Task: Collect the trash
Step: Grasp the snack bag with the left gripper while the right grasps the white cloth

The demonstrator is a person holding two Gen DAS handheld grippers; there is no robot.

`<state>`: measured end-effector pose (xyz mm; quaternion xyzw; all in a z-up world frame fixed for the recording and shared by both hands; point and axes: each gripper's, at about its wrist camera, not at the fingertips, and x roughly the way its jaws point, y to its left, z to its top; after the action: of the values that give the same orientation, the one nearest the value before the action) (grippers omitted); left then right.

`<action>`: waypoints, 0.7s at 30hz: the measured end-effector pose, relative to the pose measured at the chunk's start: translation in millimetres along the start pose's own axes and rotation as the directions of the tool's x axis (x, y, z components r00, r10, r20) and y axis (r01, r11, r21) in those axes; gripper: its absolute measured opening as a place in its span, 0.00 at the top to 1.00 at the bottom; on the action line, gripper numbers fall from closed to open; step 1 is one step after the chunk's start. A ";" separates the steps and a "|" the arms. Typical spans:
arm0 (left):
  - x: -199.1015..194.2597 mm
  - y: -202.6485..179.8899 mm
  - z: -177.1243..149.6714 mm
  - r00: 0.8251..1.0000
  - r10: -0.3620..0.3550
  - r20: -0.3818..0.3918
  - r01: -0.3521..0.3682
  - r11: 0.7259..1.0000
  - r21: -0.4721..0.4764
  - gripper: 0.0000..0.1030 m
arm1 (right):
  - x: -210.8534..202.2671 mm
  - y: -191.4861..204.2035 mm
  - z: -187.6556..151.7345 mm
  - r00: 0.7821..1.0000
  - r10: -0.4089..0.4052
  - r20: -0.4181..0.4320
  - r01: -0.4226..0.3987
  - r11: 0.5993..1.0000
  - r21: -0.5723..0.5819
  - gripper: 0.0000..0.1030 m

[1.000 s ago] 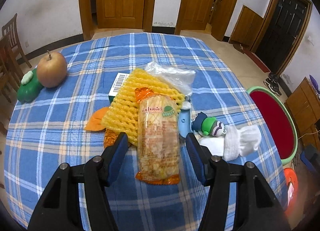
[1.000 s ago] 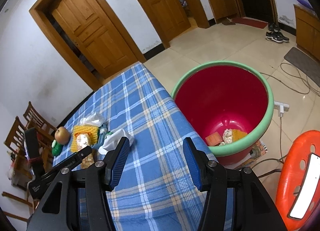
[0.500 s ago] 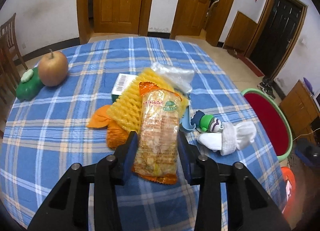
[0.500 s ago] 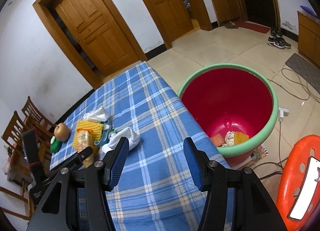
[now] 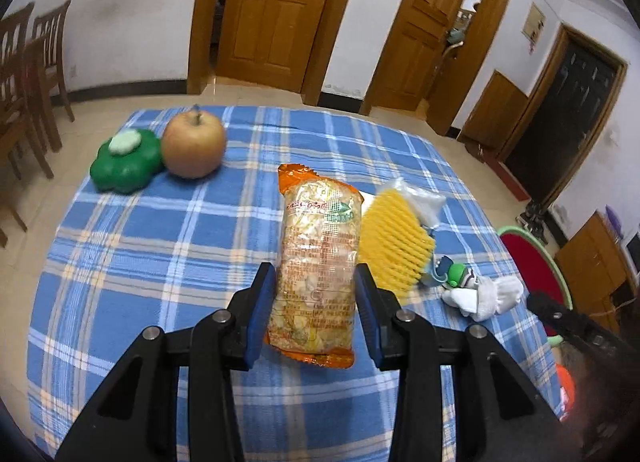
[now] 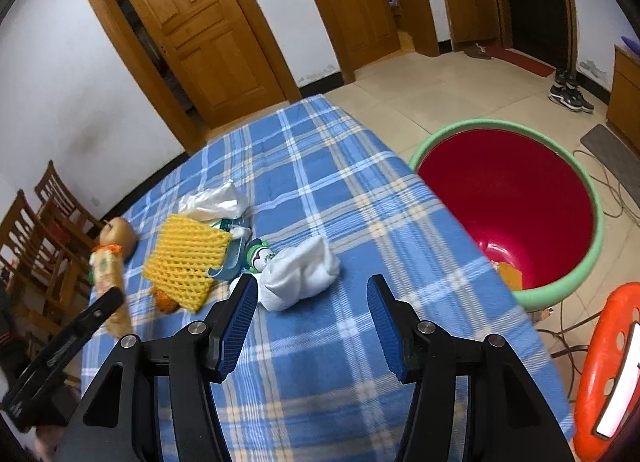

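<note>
Now | left hand-held gripper [image 5: 316, 304] is clamping the orange snack packet [image 5: 318, 262], holding it above the plaid worktop [image 5: 160, 254] | right hand-held gripper [image 6: 310, 318] is hovering wide open, holding nothing, near the red bin [image 6: 516, 201]

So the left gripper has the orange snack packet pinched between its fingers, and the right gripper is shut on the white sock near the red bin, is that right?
Not quite. The left gripper does pinch the orange snack packet, but the right gripper is open and holds nothing. The right wrist view shows the white sock lying on the tablecloth beyond the fingertips, with the red bin off to the side.
</note>
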<state>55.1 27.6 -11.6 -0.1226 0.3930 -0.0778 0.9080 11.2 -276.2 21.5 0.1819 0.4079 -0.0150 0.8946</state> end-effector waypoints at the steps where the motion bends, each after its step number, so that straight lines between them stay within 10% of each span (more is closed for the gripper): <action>1: 0.6 4.7 0.3 1.000 -0.010 -0.003 0.010 1.000 -0.014 0.61 | 5.0 2.3 0.4 1.000 -0.006 -0.006 0.006 1.000 0.000 0.44; 10: 3.7 27.6 2.7 0.999 -0.035 -0.002 0.035 0.998 -0.051 0.61 | 38.7 12.3 8.7 0.999 -0.028 -0.030 0.029 0.999 0.014 0.44; 21: 1.9 17.0 -3.4 0.998 -0.065 -0.018 0.065 0.998 -0.003 0.61 | 37.1 7.5 0.3 0.998 -0.063 0.005 0.063 0.996 0.062 0.79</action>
<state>54.6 42.8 -20.0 -0.1355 0.3973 -0.1081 0.9012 37.4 -264.9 -3.3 0.1964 0.4094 -0.0563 0.8892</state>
